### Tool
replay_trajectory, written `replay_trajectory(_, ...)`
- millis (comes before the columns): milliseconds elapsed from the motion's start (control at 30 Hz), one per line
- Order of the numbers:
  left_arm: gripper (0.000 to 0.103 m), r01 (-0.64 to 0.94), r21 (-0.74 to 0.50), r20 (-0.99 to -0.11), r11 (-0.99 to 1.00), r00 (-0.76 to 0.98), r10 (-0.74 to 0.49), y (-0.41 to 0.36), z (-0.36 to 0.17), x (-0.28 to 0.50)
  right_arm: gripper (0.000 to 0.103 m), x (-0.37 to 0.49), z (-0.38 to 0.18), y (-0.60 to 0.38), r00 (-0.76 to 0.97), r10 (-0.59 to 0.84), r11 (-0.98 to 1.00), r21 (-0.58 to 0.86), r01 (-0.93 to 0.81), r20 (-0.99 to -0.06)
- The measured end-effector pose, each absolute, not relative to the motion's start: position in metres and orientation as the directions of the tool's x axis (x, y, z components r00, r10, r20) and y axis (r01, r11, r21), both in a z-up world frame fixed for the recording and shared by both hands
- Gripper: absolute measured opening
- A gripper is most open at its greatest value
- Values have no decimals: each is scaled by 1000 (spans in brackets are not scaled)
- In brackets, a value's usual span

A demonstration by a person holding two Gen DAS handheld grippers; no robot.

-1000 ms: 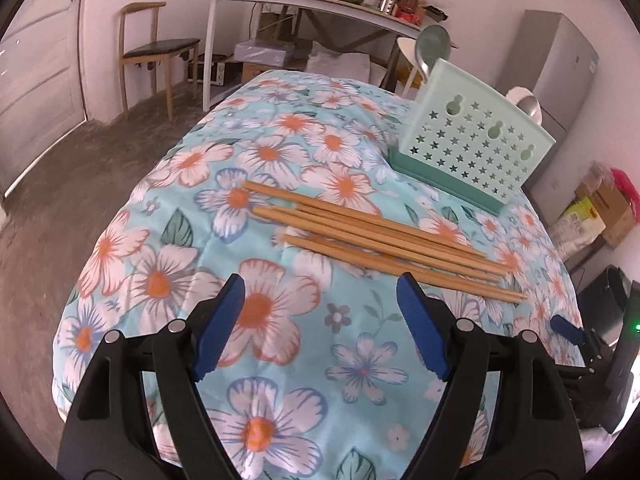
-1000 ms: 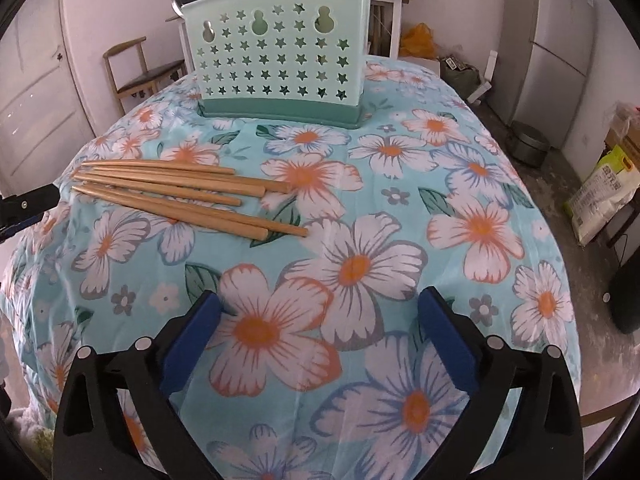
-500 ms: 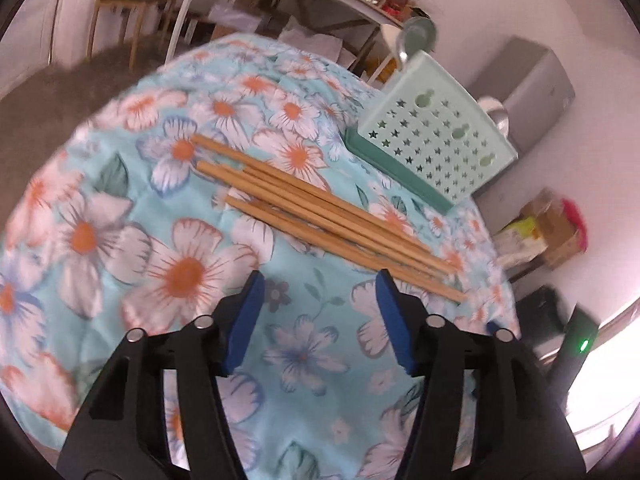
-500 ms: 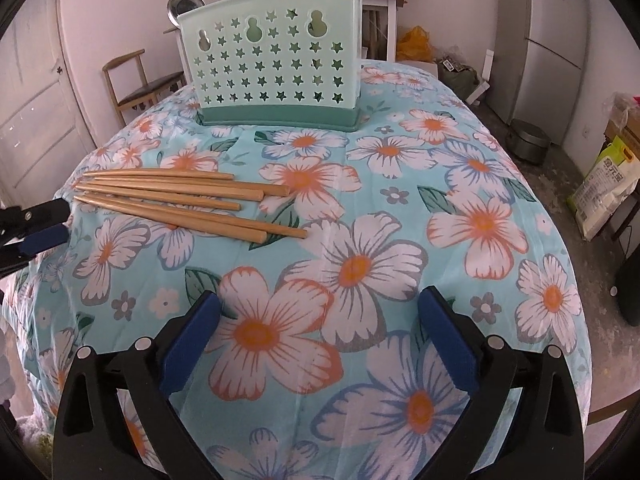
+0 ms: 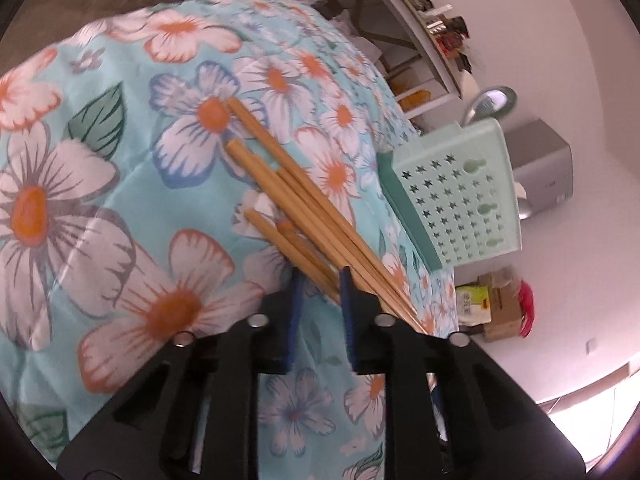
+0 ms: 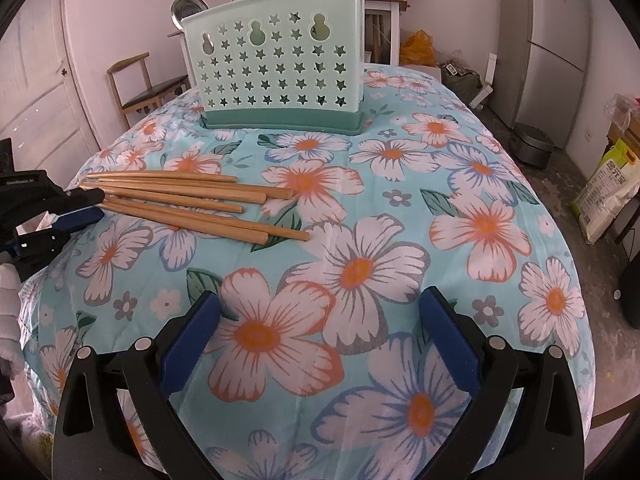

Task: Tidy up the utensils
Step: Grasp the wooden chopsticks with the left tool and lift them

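Left wrist view first: the left gripper (image 5: 320,276), black with blue pads, is down at the thin ends of the bundle of light wooden chopsticks (image 5: 288,196) lying on the turquoise quilt with big white-and-orange flowers (image 5: 100,208). Its jaws have just been closing and now stand narrow, with a couple of the lower sticks running in between the pads. Can't honestly tell if the pads are pressing on them already, it's a bit blurry there. The rest of the sticks pass just beside the right-hand pad. Using the mint-green plastic utensil holder with star-shaped holes (image 5: 460,196) as the landmark: the chopsticks lie near it, on the side facing the camera, thick ends pointing away from the gripper. A round metal ladle bowl (image 5: 490,104) sticks up behind the holder.

Right wrist view: the right gripper (image 6: 320,332) hovers over the quilt with its jaws spread wide, nothing between them. The holder stands upright at the far end of the quilt, and the chopsticks lie flat in front of it and off to its left, well apart from it. The left gripper shows up at the left edge, its blue tips right at the thin ends of the sticks.
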State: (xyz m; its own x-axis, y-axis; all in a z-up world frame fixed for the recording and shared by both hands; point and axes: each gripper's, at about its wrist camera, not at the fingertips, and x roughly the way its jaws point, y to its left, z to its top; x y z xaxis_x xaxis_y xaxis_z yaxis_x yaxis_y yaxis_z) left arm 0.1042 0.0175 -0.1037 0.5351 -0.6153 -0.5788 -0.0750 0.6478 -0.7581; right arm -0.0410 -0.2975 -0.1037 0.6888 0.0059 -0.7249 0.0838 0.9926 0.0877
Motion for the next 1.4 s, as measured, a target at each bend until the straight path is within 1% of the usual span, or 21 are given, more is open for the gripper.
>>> replay_trajectory(300, 13, -74, -789, -548, 610, 533, -645, 24, -102, 94, 97, -41, -104, -297, 688, 4, 993, 86, 84, -726)
replay_trajectory(500, 13, -85, -816, -536, 571, 481, -694, 22, -100, 70, 97, -41, -104, -297, 689, 2, 993, 84, 86, -724)
replay_trajectory(567, 16, -103, -825, -532, 556, 476, -700, 21, -103, 70, 97, -41, -104, -297, 689, 0, 993, 83, 88, -725)
replay_trajectory(633, 23, -142, -846, -513, 514, 478, -713, 24, -109, 74, 97, -40, -104, -297, 687, 2, 993, 84, 86, -727)
replay_trajectory(767, 23, -215, -874, -483, 435, 483, -730, 32, -120, 79, 97, -41, -104, -296, 689, 0, 993, 83, 88, -725)
replay_trajectory(867, 23, -231, -867, -496, 442, 487, -718, 30, -119, 81, 97, -41, -104, -297, 691, -2, 992, 84, 90, -723)
replay_trajectory(967, 20, -248, -847, -527, 469, 498, -689, 26, -118, 82, 97, -41, -104, -297, 693, -2, 992, 84, 90, -721)
replay_trajectory(1067, 15, -262, -825, -560, 501, 500, -660, 19, -117, 85, 97, -41, -104, -297, 693, -2, 992, 84, 90, -721)
replay_trajectory(1167, 16, -272, -813, -576, 514, 500, -647, 18, -116, 86, 97, -41, -104, -297, 693, -3, 992, 84, 91, -721)
replay_trajectory(1400, 16, -240, -803, -584, 545, 498, -642, 23, -113, 84, 97, -42, -104, -296, 690, -6, 992, 84, 96, -724)
